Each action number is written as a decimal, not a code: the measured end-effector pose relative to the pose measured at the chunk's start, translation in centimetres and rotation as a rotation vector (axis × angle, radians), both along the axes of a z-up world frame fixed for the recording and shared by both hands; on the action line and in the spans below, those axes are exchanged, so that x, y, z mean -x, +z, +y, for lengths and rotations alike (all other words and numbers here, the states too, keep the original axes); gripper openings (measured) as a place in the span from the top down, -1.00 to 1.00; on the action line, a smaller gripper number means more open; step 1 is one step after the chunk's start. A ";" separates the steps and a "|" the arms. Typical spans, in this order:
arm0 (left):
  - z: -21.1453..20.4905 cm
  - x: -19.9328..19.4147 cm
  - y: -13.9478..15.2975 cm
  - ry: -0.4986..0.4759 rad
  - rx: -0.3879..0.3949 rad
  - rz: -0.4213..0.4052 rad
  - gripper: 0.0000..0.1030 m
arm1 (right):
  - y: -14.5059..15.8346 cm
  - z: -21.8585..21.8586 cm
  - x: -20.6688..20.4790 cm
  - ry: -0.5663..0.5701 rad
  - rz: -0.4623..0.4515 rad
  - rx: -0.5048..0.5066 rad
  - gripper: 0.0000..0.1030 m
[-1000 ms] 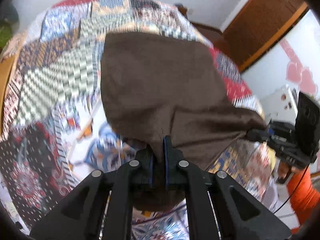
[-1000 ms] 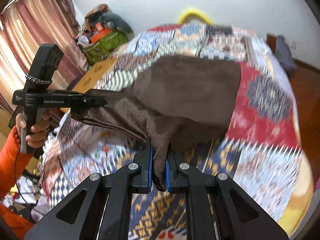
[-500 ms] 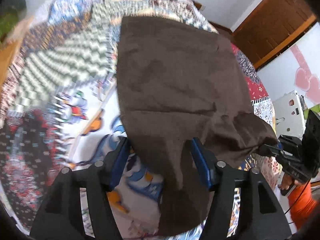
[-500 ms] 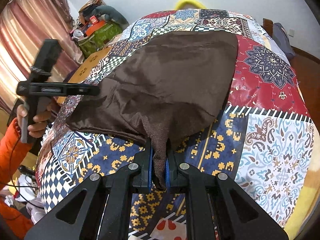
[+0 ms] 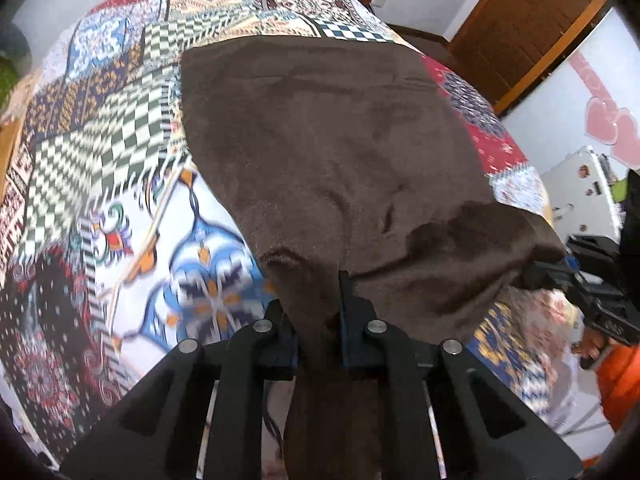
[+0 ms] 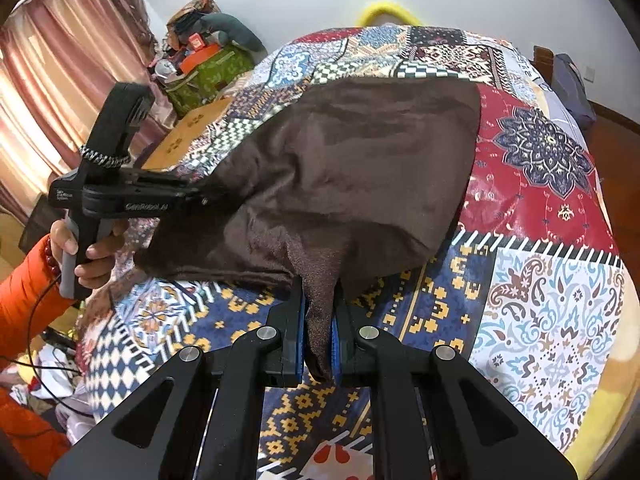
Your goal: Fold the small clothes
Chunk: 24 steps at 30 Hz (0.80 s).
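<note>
The brown cloth (image 5: pixel 328 152) lies on the patchwork bed (image 5: pixel 104 168), its long axis running away from both cameras toward the headboard, its near edge lifted. The left gripper (image 5: pixel 316 312) pinches one near corner; the right gripper (image 6: pixel 319 320) pinches the other. Only the right view shows the left hand (image 6: pixel 86 248); the left view seems motion-blurred.

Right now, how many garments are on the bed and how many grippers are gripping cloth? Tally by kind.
Brown garment: 1, far part lying on the patchwork quilt, near edge lifted.
Grippers shut on it: 2, left gripper and right gripper.
Total: 3.
</note>
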<state>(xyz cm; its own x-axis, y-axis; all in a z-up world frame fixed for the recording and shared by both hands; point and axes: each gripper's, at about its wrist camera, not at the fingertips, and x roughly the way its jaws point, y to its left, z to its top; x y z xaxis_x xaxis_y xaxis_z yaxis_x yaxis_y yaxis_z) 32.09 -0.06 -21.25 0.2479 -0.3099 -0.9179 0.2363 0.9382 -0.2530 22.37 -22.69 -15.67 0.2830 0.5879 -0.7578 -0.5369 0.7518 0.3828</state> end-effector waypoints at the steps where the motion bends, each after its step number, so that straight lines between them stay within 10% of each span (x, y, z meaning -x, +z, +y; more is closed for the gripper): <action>1: 0.2 0.2 0.3 0.004 0.004 0.017 0.74 | 0.4 0.0 0.1 0.007 -0.007 -0.007 0.83; 14: 4.8 -7.7 1.9 0.213 0.191 0.163 0.69 | 4.2 1.9 -8.0 0.006 -0.099 0.017 0.83; 19: 5.2 -11.2 3.4 0.212 0.116 0.104 -0.05 | 3.1 2.3 -14.6 -0.043 -0.013 0.010 0.83; 24: 6.1 -12.0 5.2 0.194 0.091 -0.005 -0.19 | 0.1 2.3 -19.8 -0.111 0.094 0.023 0.83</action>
